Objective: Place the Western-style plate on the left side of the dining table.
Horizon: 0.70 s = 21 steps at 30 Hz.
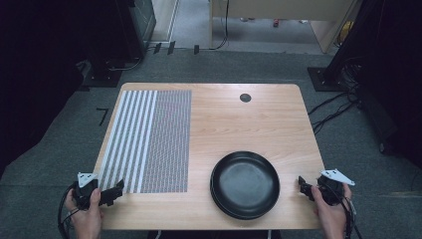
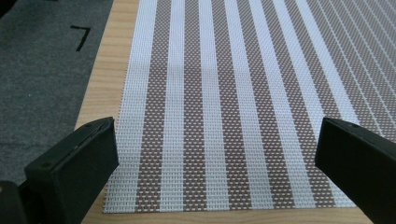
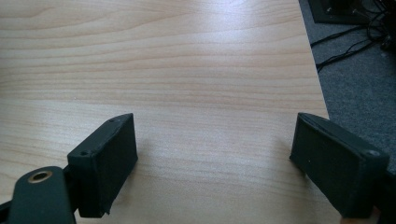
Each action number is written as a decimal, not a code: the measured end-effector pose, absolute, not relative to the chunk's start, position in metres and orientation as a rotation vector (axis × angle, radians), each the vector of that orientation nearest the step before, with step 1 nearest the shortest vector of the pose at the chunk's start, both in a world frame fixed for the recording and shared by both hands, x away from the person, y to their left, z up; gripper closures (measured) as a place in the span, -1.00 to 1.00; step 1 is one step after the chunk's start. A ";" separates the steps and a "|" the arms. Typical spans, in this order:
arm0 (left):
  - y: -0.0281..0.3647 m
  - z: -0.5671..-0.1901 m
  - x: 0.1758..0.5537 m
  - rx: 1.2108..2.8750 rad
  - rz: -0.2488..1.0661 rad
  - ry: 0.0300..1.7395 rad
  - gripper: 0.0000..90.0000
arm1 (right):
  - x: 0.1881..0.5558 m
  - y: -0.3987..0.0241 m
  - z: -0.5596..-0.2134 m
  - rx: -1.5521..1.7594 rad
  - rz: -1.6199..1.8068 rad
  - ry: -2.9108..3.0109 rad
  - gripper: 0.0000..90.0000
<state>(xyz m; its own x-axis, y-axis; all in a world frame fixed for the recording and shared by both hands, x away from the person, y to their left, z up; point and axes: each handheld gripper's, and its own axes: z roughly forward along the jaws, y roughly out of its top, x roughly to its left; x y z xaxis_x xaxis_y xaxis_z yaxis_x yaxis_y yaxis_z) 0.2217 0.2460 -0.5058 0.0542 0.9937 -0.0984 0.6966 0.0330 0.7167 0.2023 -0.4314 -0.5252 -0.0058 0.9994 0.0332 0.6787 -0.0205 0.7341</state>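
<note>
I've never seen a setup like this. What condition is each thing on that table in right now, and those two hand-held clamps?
Striped placemat: lying flat on the left half of the table, unfolded.
Black plate: right side up, empty, at the table's near right.
Left gripper: open, holding nothing, over the placemat's near edge.
Right gripper: open, holding nothing, over bare wood.
Table: level.

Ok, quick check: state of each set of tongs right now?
Left tongs: open, empty, jaws wide over the near edge of the striped placemat.
Right tongs: open, empty, over the bare table.
</note>
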 end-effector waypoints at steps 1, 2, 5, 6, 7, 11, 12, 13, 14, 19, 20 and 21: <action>0.246 -0.505 0.221 1.720 0.622 1.698 -1.00 | 0.202 -0.431 -0.525 1.752 0.794 1.736 -0.70; 0.245 -0.503 0.221 1.720 0.624 1.691 -1.00 | 0.202 -0.432 -0.525 1.753 0.799 1.731 -0.70; 0.243 -0.501 0.220 1.720 0.625 1.679 -1.00 | 0.201 -0.432 -0.523 1.748 0.815 1.708 -0.69; 0.241 -0.500 0.220 1.720 0.623 1.672 -1.00 | 0.200 -0.433 -0.522 1.743 0.817 1.705 -0.69; 0.239 -0.500 0.220 1.723 0.624 1.668 -1.00 | 0.200 -0.433 -0.520 1.742 0.822 1.696 -0.69; 0.232 -0.496 0.219 1.727 0.621 1.645 -1.00 | 0.198 -0.431 -0.514 1.768 0.889 1.686 -0.69; 0.230 -0.496 0.219 1.733 0.626 1.640 -1.00 | 0.197 -0.431 -0.514 1.768 0.903 1.687 -0.69; 0.227 -0.495 0.219 1.745 0.639 1.634 -1.00 | 0.197 -0.430 -0.513 1.768 0.907 1.688 -0.69; 0.225 -0.494 0.219 1.748 0.640 1.632 -1.00 | 0.197 -0.428 -0.511 1.762 0.906 1.686 -0.69; 0.212 -0.489 0.218 1.753 0.610 1.600 -1.00 | 0.195 -0.421 -0.505 1.742 0.919 1.681 -0.68; 0.210 -0.489 0.218 1.756 0.602 1.593 -1.00 | 0.195 -0.420 -0.504 1.739 0.922 1.681 -0.67; 0.207 -0.488 0.218 1.764 0.586 1.577 -1.00 | 0.195 -0.418 -0.503 1.734 0.922 1.682 -0.67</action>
